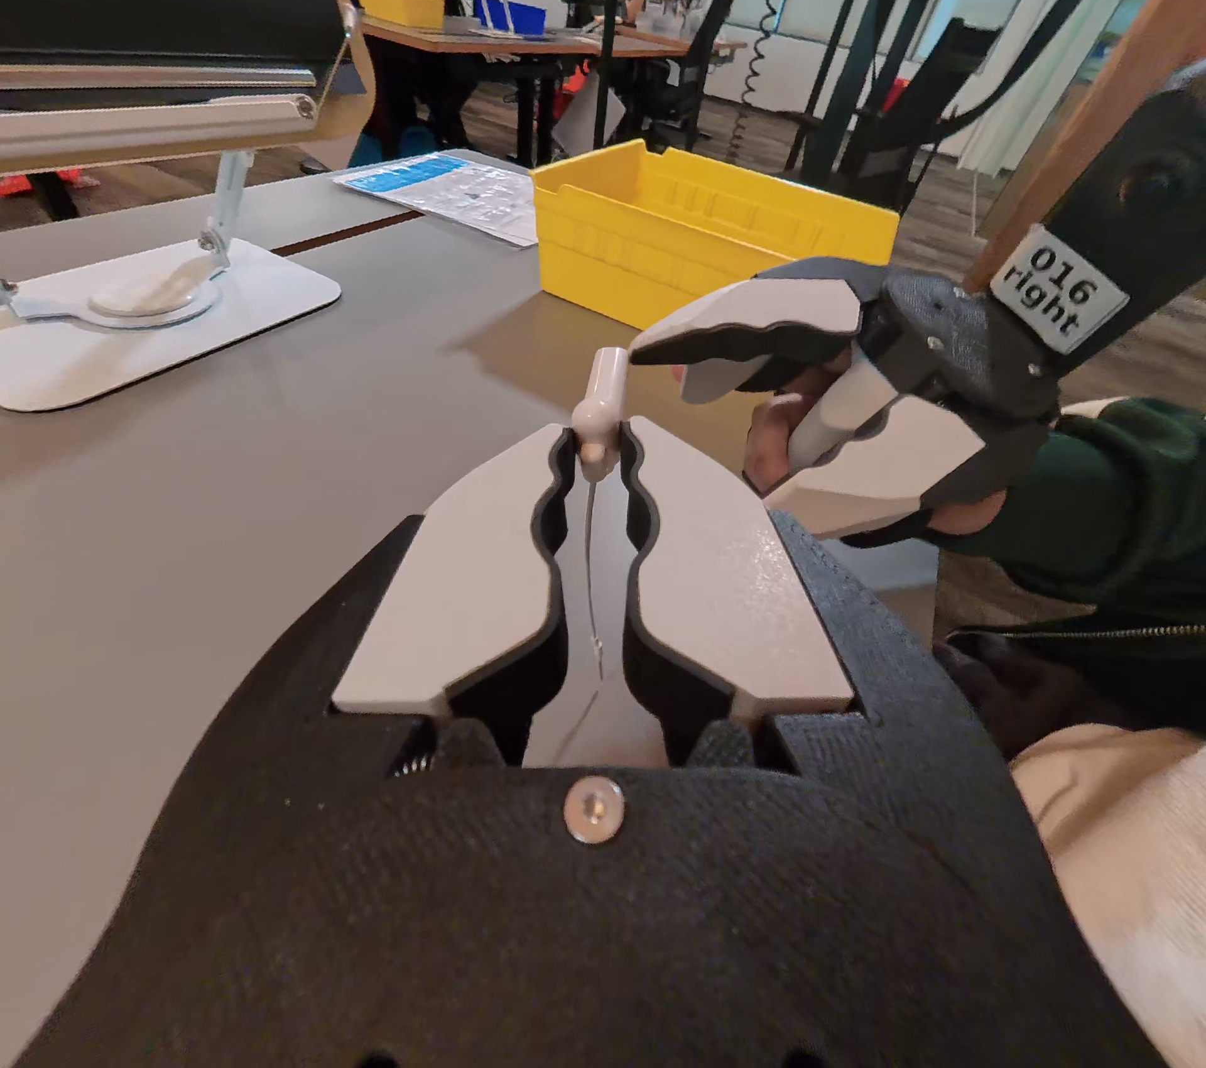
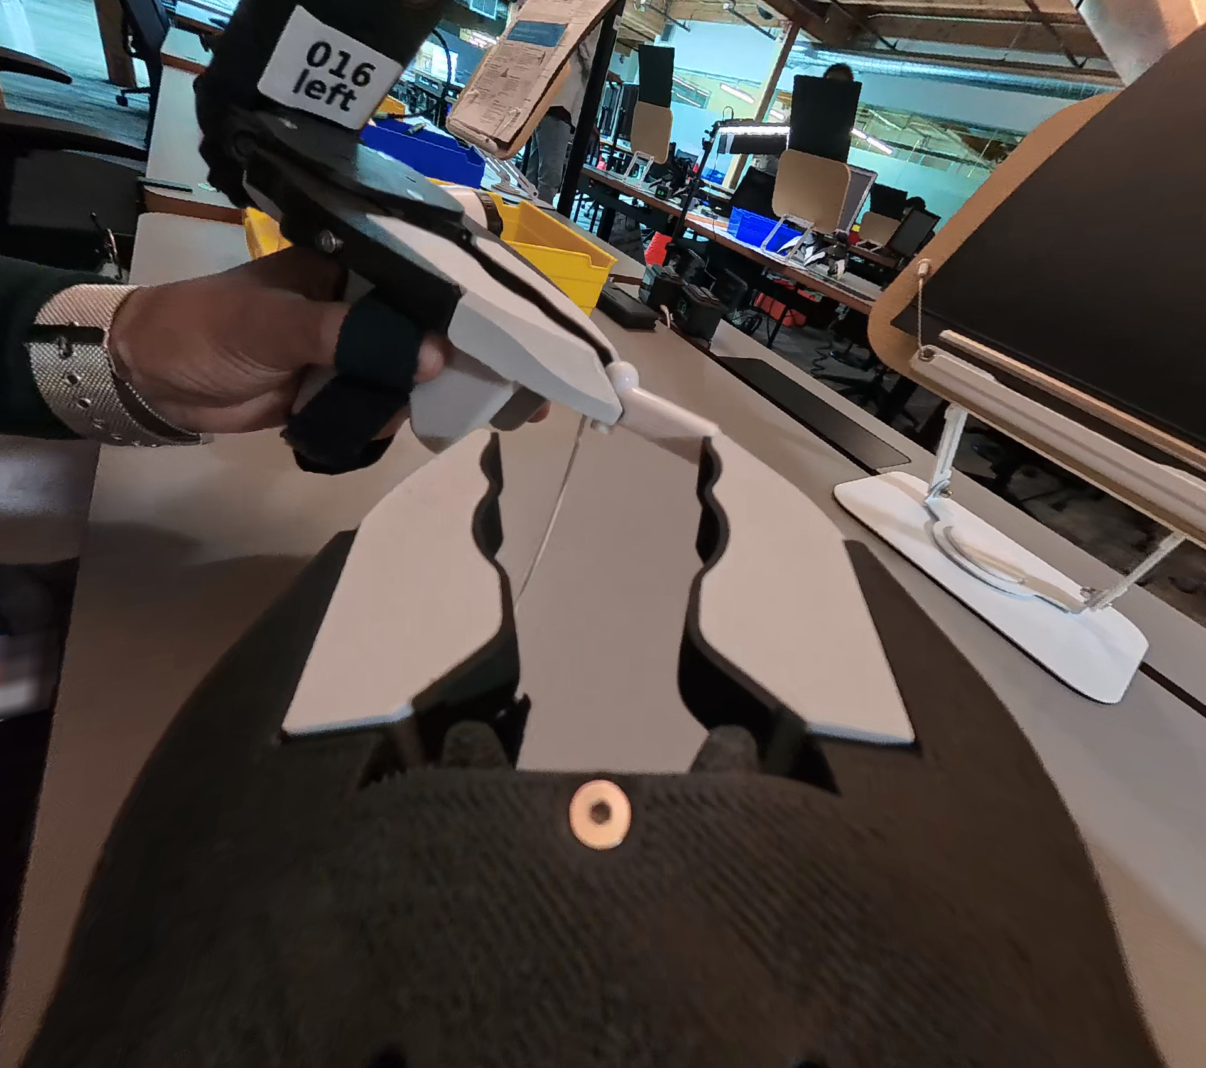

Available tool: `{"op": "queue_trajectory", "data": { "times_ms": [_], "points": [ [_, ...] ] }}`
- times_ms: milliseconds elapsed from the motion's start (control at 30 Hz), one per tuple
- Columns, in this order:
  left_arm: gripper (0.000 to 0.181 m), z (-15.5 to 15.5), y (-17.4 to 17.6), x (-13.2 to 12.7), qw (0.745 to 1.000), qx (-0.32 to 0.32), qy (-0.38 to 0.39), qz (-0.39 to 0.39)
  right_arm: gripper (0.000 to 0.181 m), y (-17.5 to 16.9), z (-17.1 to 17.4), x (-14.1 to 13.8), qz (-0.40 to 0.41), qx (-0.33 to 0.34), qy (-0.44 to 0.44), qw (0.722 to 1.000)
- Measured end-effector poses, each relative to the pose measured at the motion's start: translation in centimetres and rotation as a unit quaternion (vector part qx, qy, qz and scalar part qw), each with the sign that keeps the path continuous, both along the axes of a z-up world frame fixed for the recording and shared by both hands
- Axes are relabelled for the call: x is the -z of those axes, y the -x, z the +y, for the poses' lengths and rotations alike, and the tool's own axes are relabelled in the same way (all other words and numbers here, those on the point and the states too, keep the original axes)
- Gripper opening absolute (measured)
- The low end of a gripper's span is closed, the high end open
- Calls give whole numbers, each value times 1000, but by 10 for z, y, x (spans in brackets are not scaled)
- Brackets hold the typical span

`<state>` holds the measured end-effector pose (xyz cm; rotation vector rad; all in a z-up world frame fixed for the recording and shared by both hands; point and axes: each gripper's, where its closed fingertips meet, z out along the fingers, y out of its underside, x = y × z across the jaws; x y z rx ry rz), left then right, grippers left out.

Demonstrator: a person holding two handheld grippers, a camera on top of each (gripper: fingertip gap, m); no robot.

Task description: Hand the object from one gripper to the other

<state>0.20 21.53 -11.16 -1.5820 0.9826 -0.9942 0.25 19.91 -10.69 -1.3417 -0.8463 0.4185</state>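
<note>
left gripper (image 1: 595, 436) pinches the small white object (image 1: 603, 394); spread right gripper (image 2: 600, 449) brushes its tip

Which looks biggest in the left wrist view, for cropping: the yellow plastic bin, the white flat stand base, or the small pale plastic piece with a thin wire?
1. Yellow plastic bin and white flat stand base: close in apparent size, unranked.
2. Small pale plastic piece, pinched in the left gripper: clearly smallest.

Open-plan lab/office w/ rows of desks (image 2: 750, 227), monitors (image 2: 823, 116), parts bins (image 1: 685, 227).
</note>
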Motion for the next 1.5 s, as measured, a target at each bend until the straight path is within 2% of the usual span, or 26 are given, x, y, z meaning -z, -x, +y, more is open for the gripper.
{"op": "queue_trajectory", "data": {
  "times_ms": [167, 300, 400, 500, 667, 900, 1067, 1133, 1200, 1300, 1400, 1500],
  "points": [
    [14, -2, 0, 4, 999, 23, -22, 16, 58, -15, 2, -11, 55, -17, 11, 998],
    [14, -20, 0, 2, 993, 111, -32, 2, 44, -17, -5, -9, 97, -104, 74, 987],
    [14, -29, 2, 3, 988, 154, -19, -7, 43, -14, -12, -8, 137, -166, 135, 967],
    [14, -36, 4, -3, 982, 185, -1, -30, 36, -8, -21, -3, 127, -207, 159, 957],
    [14, -39, 5, 0, 979, 202, 8, -20, 29, -1, -25, 4, 99, -211, 166, 958],
    [15, -46, 0, 5, 977, 211, -4, -1, 13, -3, -26, 2, 103, -216, 171, 956],
    [16, -42, -1, -2, 980, 194, -27, -25, 12, -5, -25, -4, 117, -213, 163, 956],
    [38, -36, -1, -5, 983, 173, -37, -38, 12, -10, -23, -9, 134, -208, 156, 956],
    [42, -32, 1, -6, 985, 162, -34, -43, 12, -17, -20, -16, 165, -207, 161, 951],
    [38, -29, 2, -8, 986, 157, -29, -53, 12, -28, -17, -24, 211, -212, 176, 938],
    [29, -35, 1, -8, 982, 179, -12, -62, 12, -34, -19, -32, 247, -235, 190, 921],
    [20, -43, 0, -5, 971, 223, 51, -73, 12, -35, -23, -37, 263, -262, 195, 908]
  ]
}}
